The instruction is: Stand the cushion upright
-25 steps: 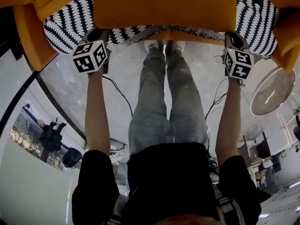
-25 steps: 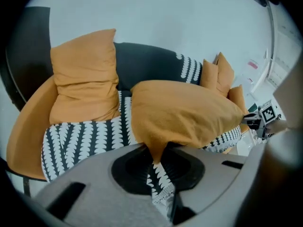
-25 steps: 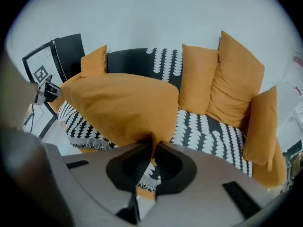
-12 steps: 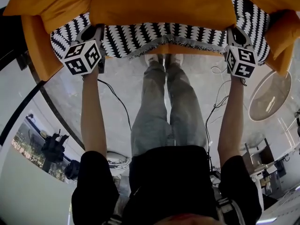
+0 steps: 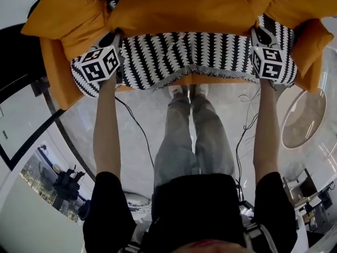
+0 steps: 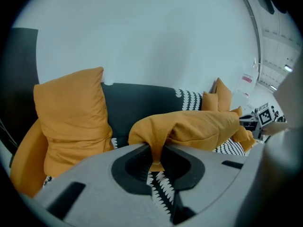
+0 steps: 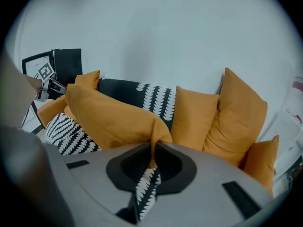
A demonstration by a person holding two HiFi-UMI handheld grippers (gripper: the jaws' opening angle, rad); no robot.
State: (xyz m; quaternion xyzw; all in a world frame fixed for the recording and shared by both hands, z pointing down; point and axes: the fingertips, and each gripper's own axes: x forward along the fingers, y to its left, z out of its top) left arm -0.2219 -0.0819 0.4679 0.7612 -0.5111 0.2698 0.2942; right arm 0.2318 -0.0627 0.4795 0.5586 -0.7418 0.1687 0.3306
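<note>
Pale wall (image 6: 151,37) at the back, dark sofa (image 6: 137,103) against it, glossy pale floor (image 5: 131,141) in front. Black-and-white throw (image 5: 184,57) spread over the seat, fringed edge hanging off the front.

Cushion (image 5: 179,12), orange, held up over the throw in front of the backrest. Long side running across from one arm to the other, middle sagging a little. More lying than upright. Cannot tell whether its underside touches the throw.

Left hand-held gripper (image 6: 155,151) at the cushion's left end: jaws narrow, clamped on a pinched fold of the orange corner, fabric bunched tight between them, patterned throw showing below through the gap. Right hand-held gripper (image 7: 152,150) at the opposite end, likewise: jaws almost together, gripping the other corner, cloth drawn up into a peak at the bite. Both tilted downward, marker cubes turned up toward the head camera, bare forearms stretched out straight behind them.

Orange pillow (image 6: 71,119) upright at the sofa's left end, leaning on the backrest, apart from the held cushion. More pillows (image 7: 194,117) propped side by side at the right end, one smaller at the far edge.

Legs (image 5: 189,136) in grey jeans just before the seat, between the arms. Cables (image 5: 134,117) trailing over the floor on both sides. Round pale tabletop (image 5: 303,123) off to the right, well apart from the sofa.
</note>
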